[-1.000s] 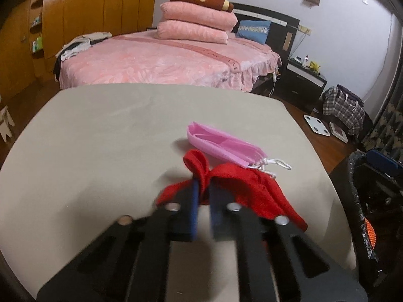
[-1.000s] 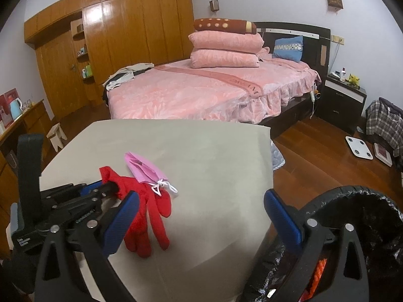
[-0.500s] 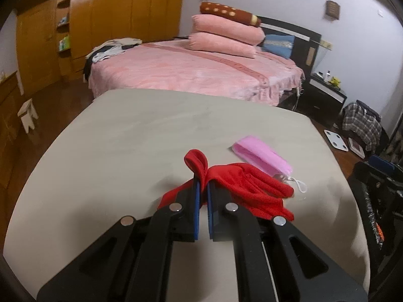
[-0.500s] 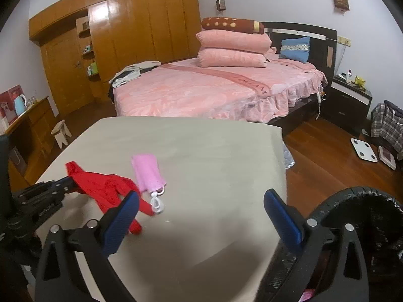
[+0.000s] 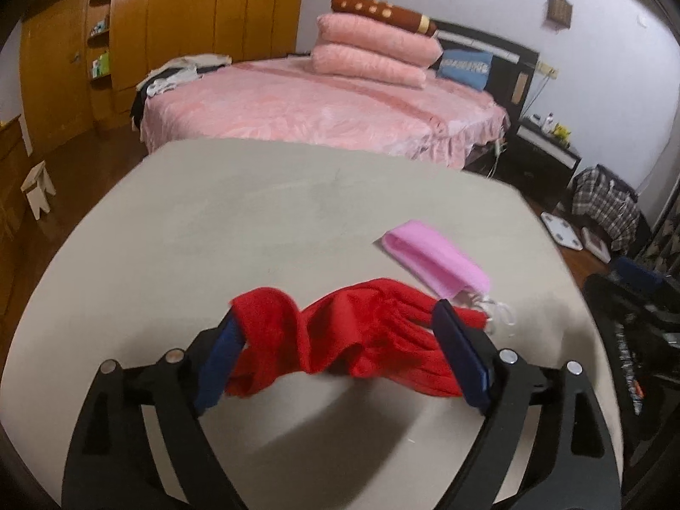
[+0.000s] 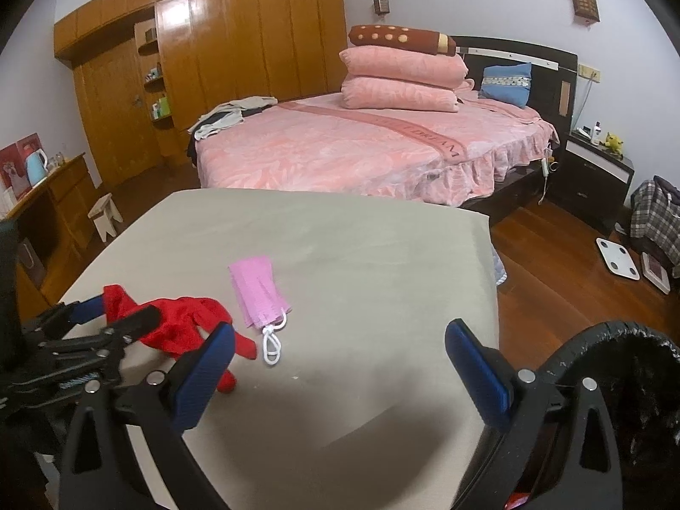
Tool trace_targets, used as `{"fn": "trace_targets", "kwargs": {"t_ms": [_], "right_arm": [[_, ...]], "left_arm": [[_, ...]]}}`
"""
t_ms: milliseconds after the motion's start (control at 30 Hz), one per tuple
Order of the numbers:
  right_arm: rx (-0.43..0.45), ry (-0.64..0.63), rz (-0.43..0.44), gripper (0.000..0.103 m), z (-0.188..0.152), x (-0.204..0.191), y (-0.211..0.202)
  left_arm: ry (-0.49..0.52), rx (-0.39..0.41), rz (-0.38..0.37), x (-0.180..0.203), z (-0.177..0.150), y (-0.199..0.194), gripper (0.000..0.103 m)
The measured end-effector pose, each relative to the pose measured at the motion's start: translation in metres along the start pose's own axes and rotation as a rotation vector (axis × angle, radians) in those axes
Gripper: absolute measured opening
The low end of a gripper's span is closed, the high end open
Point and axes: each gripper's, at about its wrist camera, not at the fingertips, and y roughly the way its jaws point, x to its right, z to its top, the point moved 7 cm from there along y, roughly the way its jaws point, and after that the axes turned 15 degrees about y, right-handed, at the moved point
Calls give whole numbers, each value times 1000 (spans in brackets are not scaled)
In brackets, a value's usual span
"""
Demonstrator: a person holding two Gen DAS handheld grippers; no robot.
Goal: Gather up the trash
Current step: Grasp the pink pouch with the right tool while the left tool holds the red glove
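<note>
A red glove (image 5: 340, 335) lies crumpled on the beige table (image 5: 255, 221). My left gripper (image 5: 340, 340) is open, its blue pads on either side of the glove. A pink face mask (image 5: 433, 259) with white ear loops lies just beyond the glove to the right. In the right wrist view the glove (image 6: 178, 323) and the mask (image 6: 257, 293) lie at the left, with the left gripper (image 6: 106, 318) around the glove. My right gripper (image 6: 340, 365) is open and empty above the table's near right part. A black-lined trash bin (image 6: 616, 382) stands at the right.
A bed with a pink cover (image 6: 361, 148) stands behind the table. A wooden wardrobe (image 6: 212, 63) fills the back left. A dark nightstand (image 6: 595, 178), a white scale (image 6: 616, 259) and a plaid garment (image 6: 654, 216) are on the wooden floor at the right.
My left gripper has opened and let go of the red glove, which now lies between its pads. The glove was pulled left, away from the mask. The right gripper stays open.
</note>
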Motion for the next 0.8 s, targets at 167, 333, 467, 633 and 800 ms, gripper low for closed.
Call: {"fn": "trace_targets", "kwargs": {"t_ms": [167,333,467,633,800], "right_arm": [[-1,0,-3,97,1,1,4],[0,-2,-2,97,4,2,10],[-4,-3,-2,97,4,1,15],[-16,-6,7,97,5,-4,25],[-36,-11,28,97,4,-12,36]], "left_arm": [[-40,-83,-48,-1,-6,24,86],[-26,-106,-62,6,-5,34,81],[-1,-113,-43,11,-6,36,52],[-26,-114,-25,5,-6,36,16],[-64,-71,5,-10,-2,26,12]]}}
